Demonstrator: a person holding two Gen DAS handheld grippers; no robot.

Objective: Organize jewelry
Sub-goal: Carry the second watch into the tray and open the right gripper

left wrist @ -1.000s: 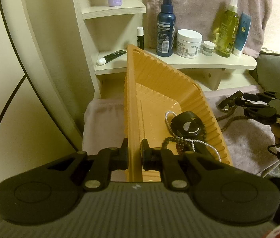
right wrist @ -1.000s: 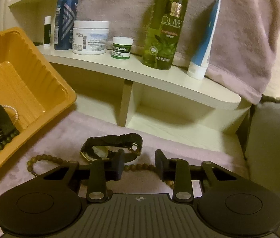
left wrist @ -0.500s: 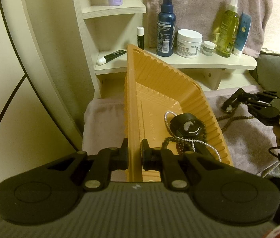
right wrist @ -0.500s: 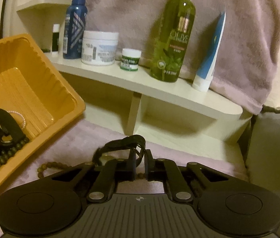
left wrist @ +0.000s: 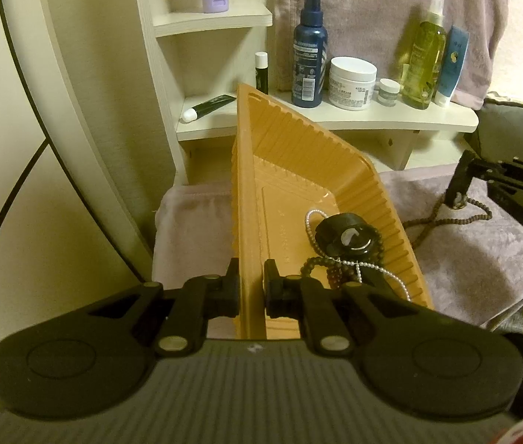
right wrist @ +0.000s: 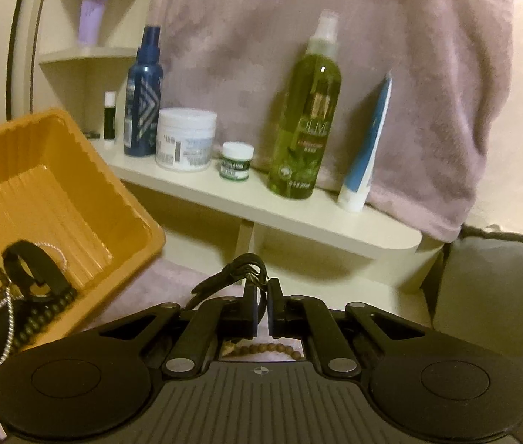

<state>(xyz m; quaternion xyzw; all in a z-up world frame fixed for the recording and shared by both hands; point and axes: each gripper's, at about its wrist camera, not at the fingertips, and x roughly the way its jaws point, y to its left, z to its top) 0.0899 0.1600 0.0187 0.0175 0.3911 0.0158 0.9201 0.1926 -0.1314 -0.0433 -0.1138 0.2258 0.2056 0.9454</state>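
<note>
My left gripper point(left wrist: 251, 285) is shut on the near rim of the orange tray point(left wrist: 298, 155), which stands tilted on the mauve towel point(left wrist: 483, 259). In the tray lie a black watch point(left wrist: 346, 235), a pearl strand point(left wrist: 311, 218) and a dark bead bracelet point(left wrist: 320, 270). My right gripper point(right wrist: 260, 307) is shut on the strap of a second black watch point(right wrist: 232, 272), held above the towel to the right of the tray. From the left wrist view this watch point(left wrist: 455, 188) dangles from the right gripper point(left wrist: 474, 166). A brown bead strand point(left wrist: 442, 218) lies on the towel beneath it.
A cream shelf point(right wrist: 298, 218) behind carries a blue spray bottle point(right wrist: 143, 100), a white jar point(right wrist: 185, 138), a small green-labelled pot point(right wrist: 236, 160), an olive-green bottle point(right wrist: 307, 125) and a blue tube point(right wrist: 367, 148). A towel hangs behind them. A grey cushion point(right wrist: 502, 296) lies at the right.
The right gripper closed on the watch strap and lifted the watch off the towel, leaving the brown beads below. The left gripper and tray stayed put.
</note>
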